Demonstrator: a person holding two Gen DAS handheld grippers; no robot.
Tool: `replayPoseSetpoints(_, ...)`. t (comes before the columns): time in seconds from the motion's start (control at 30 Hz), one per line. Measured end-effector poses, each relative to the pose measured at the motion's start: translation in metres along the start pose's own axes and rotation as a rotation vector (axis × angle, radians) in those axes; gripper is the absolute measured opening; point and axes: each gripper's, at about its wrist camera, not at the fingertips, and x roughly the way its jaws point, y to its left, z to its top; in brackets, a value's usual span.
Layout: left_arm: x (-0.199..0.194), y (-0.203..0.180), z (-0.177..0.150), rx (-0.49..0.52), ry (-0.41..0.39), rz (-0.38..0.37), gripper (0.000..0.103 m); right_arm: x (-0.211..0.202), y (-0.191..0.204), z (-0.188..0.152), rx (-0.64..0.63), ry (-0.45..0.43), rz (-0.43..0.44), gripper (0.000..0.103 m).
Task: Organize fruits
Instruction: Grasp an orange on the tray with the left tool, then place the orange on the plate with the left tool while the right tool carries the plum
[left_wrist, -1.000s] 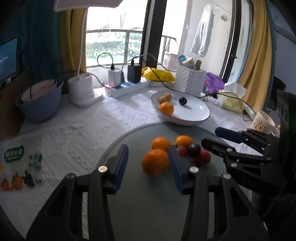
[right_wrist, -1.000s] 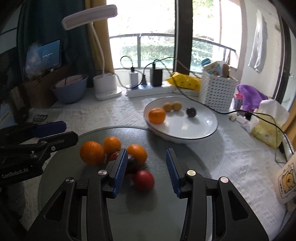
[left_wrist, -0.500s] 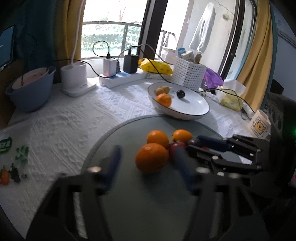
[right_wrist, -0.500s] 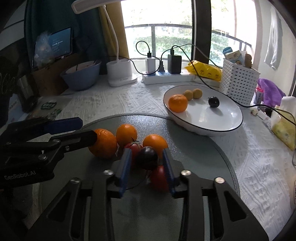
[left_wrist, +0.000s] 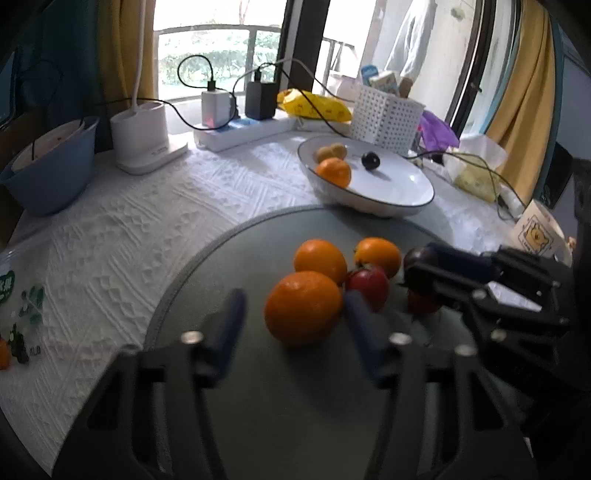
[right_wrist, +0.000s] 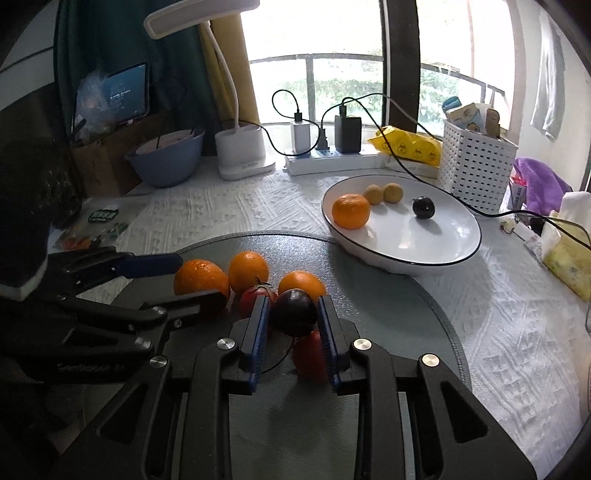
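The right tool is squeezing a dark plum between its two blue pads, holding it just above the grey round mat. The plum is round, so no long side is showing, and I cannot tell which way its stem is pointing. A red fruit is sitting right under the plum. The left tool is standing wide open around a big orange on the mat. Two more oranges and another red fruit are sitting just past that tool. Farther ahead on the counter, a white bowl is holding one orange, two small tan fruits and a dark plum.
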Motion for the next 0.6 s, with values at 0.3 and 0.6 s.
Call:
replayPoseSetpoints(0.3, -0.006, -0.014, 0.001, 0.036, -0.014, -0.001, 0.044, -0.012, -0.01, 0.0, 0.017, -0.035, -0.002, 0.029)
replayPoseSetpoints(0.6, -0.021, -0.034, 0.017, 0.083, -0.075, -0.014, 0.044, -0.026, -0.029, 0.001, 0.041, -0.074, -0.026, 0.029)
